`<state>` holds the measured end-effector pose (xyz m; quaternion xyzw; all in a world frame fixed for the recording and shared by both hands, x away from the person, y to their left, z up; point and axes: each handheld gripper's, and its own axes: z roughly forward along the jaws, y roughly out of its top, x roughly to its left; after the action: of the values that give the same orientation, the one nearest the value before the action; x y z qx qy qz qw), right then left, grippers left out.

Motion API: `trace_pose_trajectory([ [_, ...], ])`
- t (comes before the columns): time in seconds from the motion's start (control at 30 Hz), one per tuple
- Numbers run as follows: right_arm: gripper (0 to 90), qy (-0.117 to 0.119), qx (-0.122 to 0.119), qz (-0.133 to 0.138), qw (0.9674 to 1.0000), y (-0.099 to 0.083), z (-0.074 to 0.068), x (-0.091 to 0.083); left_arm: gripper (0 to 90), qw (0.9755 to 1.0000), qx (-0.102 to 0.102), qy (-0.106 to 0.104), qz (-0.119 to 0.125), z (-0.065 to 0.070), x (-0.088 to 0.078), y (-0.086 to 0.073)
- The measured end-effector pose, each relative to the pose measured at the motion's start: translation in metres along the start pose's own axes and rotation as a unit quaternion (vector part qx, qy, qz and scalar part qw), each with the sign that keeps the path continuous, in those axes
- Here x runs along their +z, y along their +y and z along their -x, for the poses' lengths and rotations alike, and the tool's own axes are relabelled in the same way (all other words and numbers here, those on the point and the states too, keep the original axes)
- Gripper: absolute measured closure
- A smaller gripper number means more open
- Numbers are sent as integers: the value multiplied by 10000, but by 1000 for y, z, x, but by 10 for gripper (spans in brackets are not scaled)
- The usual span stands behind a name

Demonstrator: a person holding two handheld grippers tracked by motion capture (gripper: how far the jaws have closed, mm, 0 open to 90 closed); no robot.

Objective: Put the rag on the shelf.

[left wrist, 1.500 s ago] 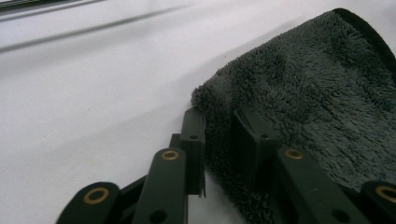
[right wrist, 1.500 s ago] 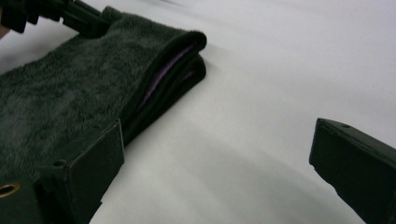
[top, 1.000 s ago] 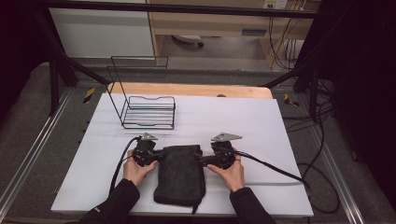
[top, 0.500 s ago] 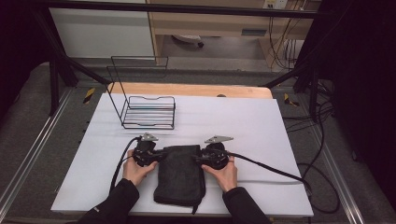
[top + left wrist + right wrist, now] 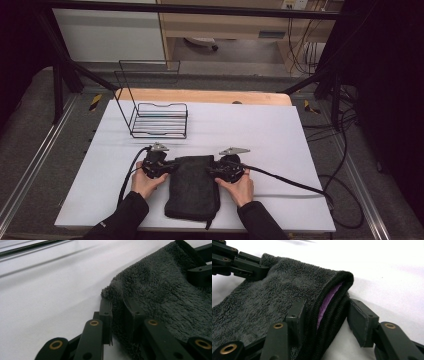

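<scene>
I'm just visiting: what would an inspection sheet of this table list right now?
Surface: white table, wooden strip along its far edge.
Job's things: folded dark grey fleece cloth near the front edge, purple showing inside its hem.
Clutter: black wire rack at far left.
Grippers: left gripper shut on the cloth's left corner; right gripper has just been closing, one pad on the hem, the other apart.
Cables: one trails from each gripper, more lie right of the table.
Surroundings: dark frame bars, grey floor, cabinet behind.
</scene>
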<state>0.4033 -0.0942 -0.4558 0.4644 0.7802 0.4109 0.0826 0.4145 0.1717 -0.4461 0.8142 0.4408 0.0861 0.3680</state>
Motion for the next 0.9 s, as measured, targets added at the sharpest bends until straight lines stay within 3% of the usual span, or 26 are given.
trace_pose_trajectory([
  [0.07,510,21,3,8,10000,0,0,0,773,10000,-20,-15,6,0,0,0],
  [0.17,620,209,183,-76,9996,1,0,0,776,10000,-35,-19,11,0,0,0],
  [0.3,696,337,306,-142,9989,2,1,2,792,10000,-34,-37,22,0,0,0],
  [0.6,758,442,326,-187,9983,4,3,1,811,9998,-100,-147,56,-3,-2,0],
  [0.9,775,576,270,-18,9980,8,1,-8,821,9987,-8,-236,441,-1,-18,6],
])
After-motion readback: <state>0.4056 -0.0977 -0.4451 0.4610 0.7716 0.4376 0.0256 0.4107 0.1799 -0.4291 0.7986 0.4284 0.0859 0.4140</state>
